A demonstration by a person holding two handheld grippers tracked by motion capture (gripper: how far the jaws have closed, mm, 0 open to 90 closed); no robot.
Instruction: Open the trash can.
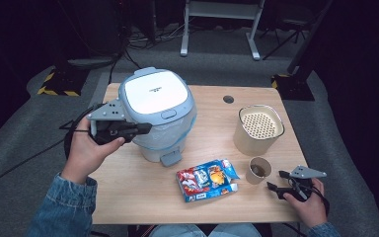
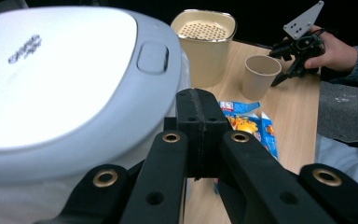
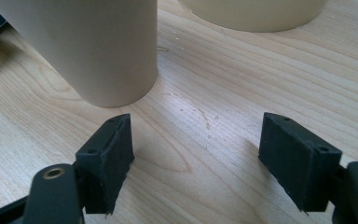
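A white and pale blue lidded bin (image 1: 159,114) stands on the wooden table (image 1: 143,197), its lid down. My left gripper (image 1: 147,128) is held up beside the bin's left flank, pointing right, jaws shut with nothing between them (image 2: 200,121). A colourful snack packet (image 1: 207,179) lies flat in front of the bin. A small beige paper cup (image 1: 258,170) stands right of the packet. My right gripper (image 1: 275,180) rests low on the table just right of the cup, jaws open and empty (image 3: 196,154); the cup (image 3: 93,46) stands just ahead of its left pad.
A taller beige container (image 1: 258,129) with a perforated insert stands behind the cup. A round cable hole (image 1: 228,99) sits near the table's far edge. Cables trail off the left side. Desk legs and stands fill the dark floor behind.
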